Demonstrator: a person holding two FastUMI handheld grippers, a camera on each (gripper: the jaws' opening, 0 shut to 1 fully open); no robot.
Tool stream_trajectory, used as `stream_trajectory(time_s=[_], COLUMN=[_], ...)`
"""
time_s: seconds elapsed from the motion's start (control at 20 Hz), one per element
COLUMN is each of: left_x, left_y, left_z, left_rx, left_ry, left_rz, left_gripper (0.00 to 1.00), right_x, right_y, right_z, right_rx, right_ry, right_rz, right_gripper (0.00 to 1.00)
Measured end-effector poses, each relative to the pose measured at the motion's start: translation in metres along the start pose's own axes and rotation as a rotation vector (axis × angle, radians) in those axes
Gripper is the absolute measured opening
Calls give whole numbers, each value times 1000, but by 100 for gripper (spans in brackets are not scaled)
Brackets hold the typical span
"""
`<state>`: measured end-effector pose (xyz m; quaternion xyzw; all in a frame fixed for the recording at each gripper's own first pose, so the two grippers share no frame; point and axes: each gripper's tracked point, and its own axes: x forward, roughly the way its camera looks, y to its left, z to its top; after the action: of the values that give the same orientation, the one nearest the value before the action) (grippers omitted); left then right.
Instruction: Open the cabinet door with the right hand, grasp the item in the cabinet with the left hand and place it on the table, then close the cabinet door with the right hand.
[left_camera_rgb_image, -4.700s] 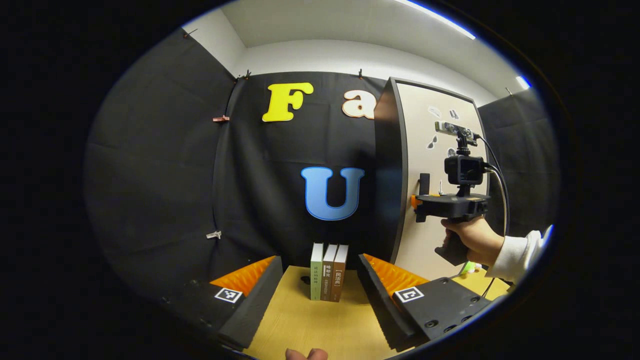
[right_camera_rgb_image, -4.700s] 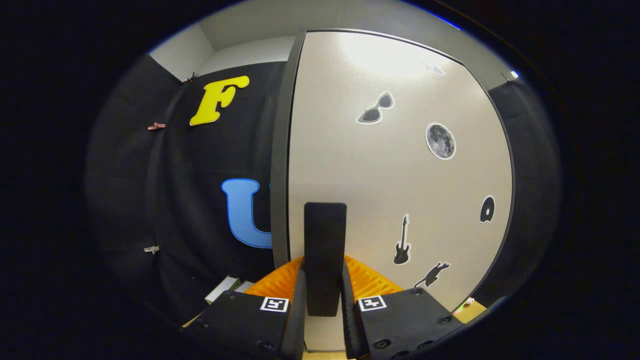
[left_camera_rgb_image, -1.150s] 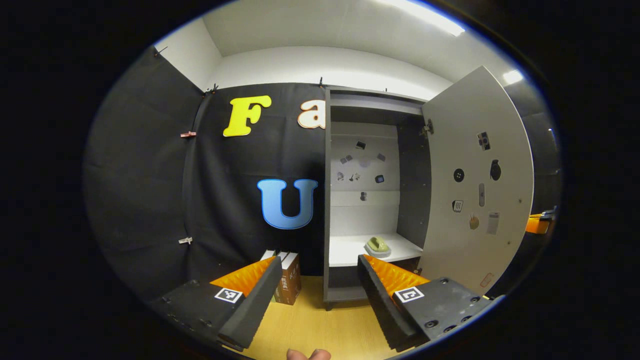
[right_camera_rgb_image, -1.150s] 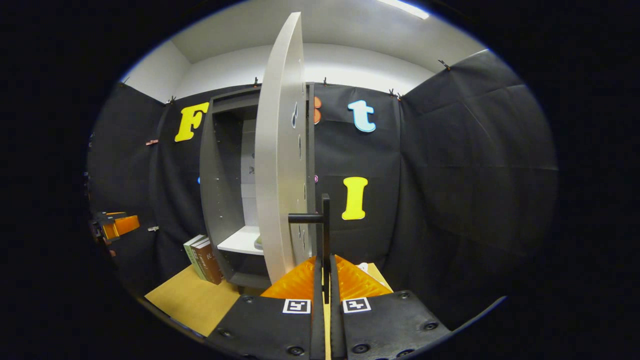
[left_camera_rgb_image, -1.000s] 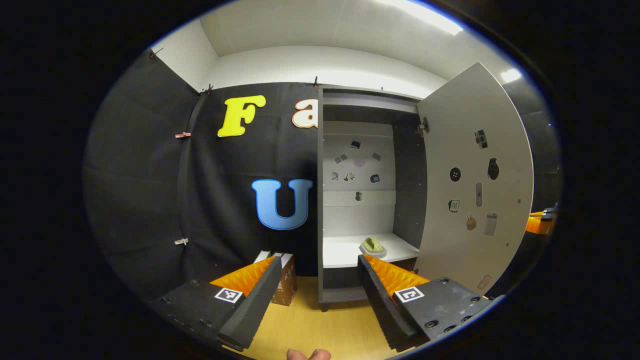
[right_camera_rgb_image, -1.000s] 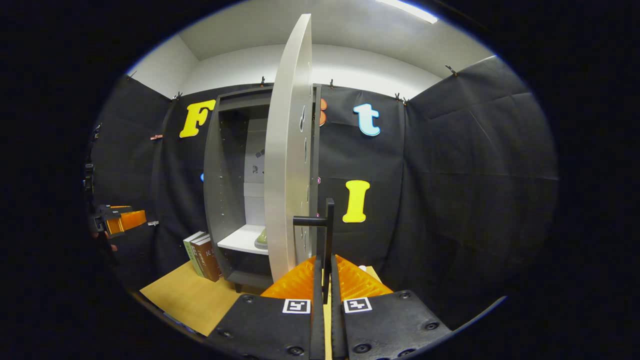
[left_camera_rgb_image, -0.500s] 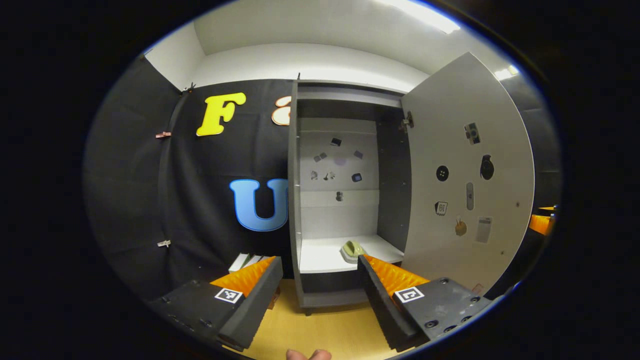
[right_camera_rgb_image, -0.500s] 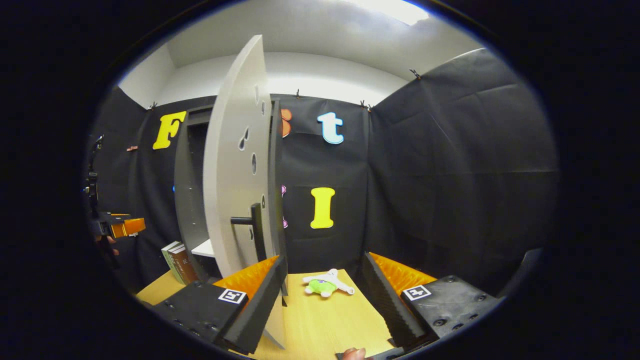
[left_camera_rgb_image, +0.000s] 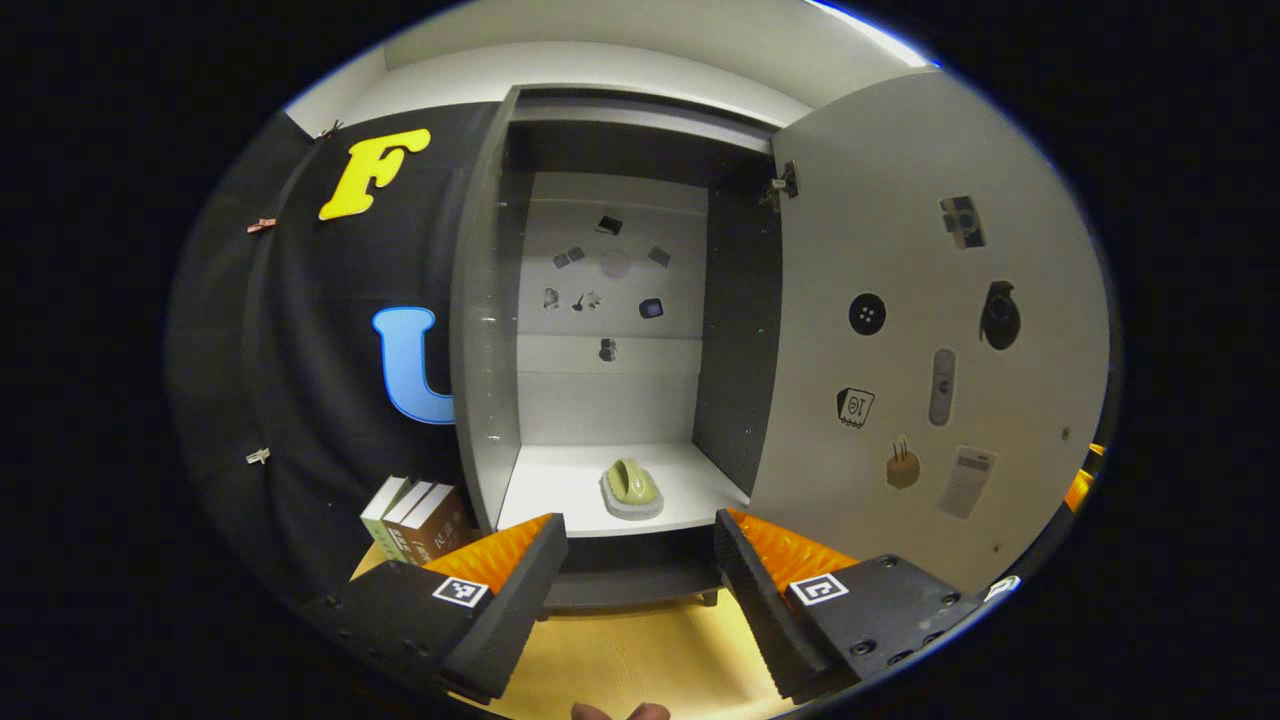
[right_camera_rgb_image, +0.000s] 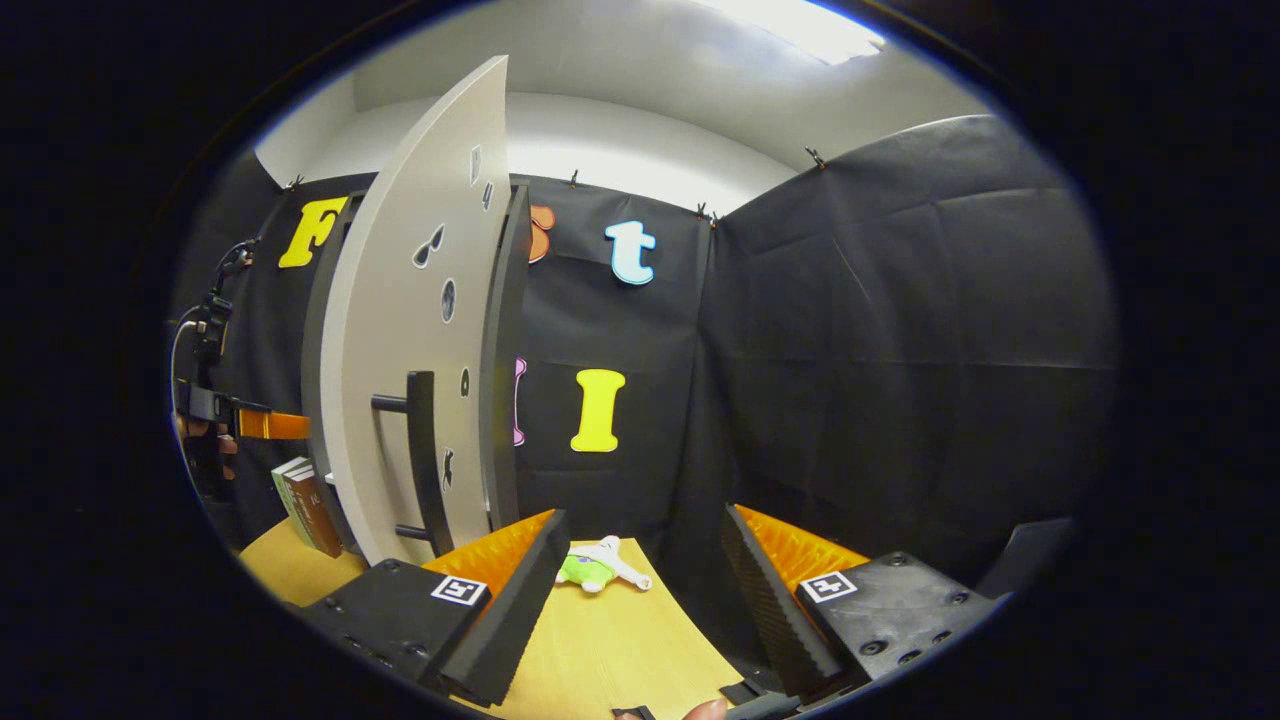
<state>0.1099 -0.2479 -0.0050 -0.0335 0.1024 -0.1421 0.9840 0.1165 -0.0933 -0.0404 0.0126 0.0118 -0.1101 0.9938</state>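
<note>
Risk lies in the reach: the green item (left_camera_rgb_image: 632, 486) sits near the front edge of the cabinet (left_camera_rgb_image: 480, 300) shelf and could be knocked off by the wide-parted left gripper (left_camera_rgb_image: 640, 560). The right gripper (right_camera_rgb_image: 640, 570) is likewise spread, holding nothing, beside the swung-out door (right_camera_rgb_image: 410, 330). Book (left_camera_rgb_image: 415, 515) spine lettering is too small to be read

ridged fingers (left_camera_rgb_image: 770, 545), black mounts, 2 square tags

Wooden table (left_camera_rgb_image: 620, 660) carries the cabinet (left_camera_rgb_image: 480, 300), books (left_camera_rgb_image: 410, 515) at its 9 o'clock and a plush toy (right_camera_rgb_image: 600, 565) at its 3 o'clock; cabinet shelf (left_camera_rgb_image: 560, 490) holds a green item (left_camera_rgb_image: 632, 486).
</note>
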Motion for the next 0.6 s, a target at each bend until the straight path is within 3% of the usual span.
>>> stream_trajectory(time_s=[0.25, 0.6], left_x=[69, 175], left_y=[-7, 3], left_z=[7, -16], left_rx=[-17, -27], left_ry=[28, 191], left_rz=[-15, 2], left_gripper=[89, 89], right_x=[5, 35], right_y=[-7, -24], right_z=[-9, -31], right_rx=[-4, -23], right_ry=[18, 44], right_rz=[1, 5], right_gripper=[98, 98])
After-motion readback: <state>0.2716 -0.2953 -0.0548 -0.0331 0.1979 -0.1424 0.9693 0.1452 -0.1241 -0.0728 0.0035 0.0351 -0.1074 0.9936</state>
